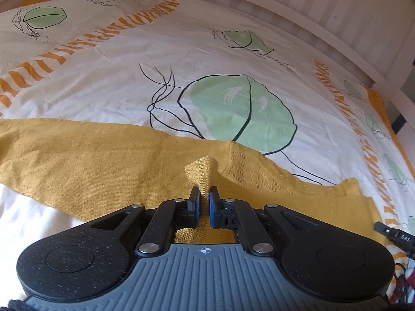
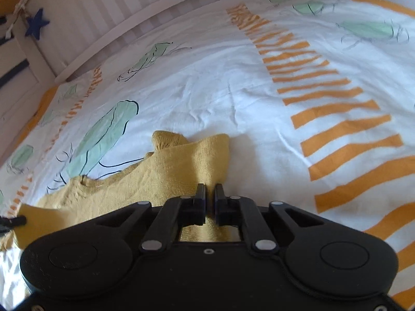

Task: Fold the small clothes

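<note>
A mustard-yellow knitted garment (image 1: 98,163) lies spread across a white bedcover. My left gripper (image 1: 204,194) is shut on a raised pinch of its fabric near the middle, beside a lacy knit panel (image 1: 249,171). In the right wrist view the same yellow garment (image 2: 160,176) lies bunched to the left and ahead. My right gripper (image 2: 210,191) is shut on a fold of it, with a corner (image 2: 215,150) standing up just past the fingertips.
The bedcover (image 1: 233,59) carries green leaf prints and orange striped bands (image 2: 337,129). A white slatted bed rail (image 1: 324,26) runs along the far edge. A blue star (image 2: 36,23) hangs at the rail's left end. A black part of the other gripper (image 1: 394,235) shows at right.
</note>
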A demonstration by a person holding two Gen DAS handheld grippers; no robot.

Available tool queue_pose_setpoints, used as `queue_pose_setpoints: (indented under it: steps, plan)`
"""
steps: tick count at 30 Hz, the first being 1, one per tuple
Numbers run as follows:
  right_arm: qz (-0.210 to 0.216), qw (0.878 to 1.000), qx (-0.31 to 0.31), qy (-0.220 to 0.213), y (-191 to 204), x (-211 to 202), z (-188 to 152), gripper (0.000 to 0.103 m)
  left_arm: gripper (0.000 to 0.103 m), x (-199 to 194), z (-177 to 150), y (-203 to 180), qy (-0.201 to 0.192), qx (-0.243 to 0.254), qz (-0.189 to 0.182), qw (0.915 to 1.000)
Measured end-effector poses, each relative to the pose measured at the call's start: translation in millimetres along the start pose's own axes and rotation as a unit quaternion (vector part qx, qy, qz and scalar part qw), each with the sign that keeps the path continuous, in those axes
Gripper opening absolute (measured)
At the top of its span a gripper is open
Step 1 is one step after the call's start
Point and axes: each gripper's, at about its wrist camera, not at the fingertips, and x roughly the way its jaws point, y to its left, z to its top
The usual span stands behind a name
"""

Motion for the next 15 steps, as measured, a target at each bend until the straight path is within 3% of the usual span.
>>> queue_pose_setpoints:
  steps: [6, 10, 12, 15]
  plan:
    - [-0.069, 0.997, 0.024, 0.004, -34, -8, 4, 0.005, 0.007, 11, -8, -10, 0.021, 0.02, -0.004, 0.9996]
    - [-0.052, 0.998, 0.046, 0.004, -42, -14, 7, 0.006, 0.007, 16, -13, -11, 0.026, 0.03, 0.007, 0.9992]
    - [-0.044, 0.998, 0.04, -0.006, -36, -21, 9, 0.017, 0.007, 17, -13, -11, 0.026, 0.031, 0.011, 0.9991]
    - [-0.028, 0.999, 0.027, -0.009, -22, -28, 13, 0.017, 0.008, 19, -13, -9, 0.025, 0.028, 0.013, 0.9992]
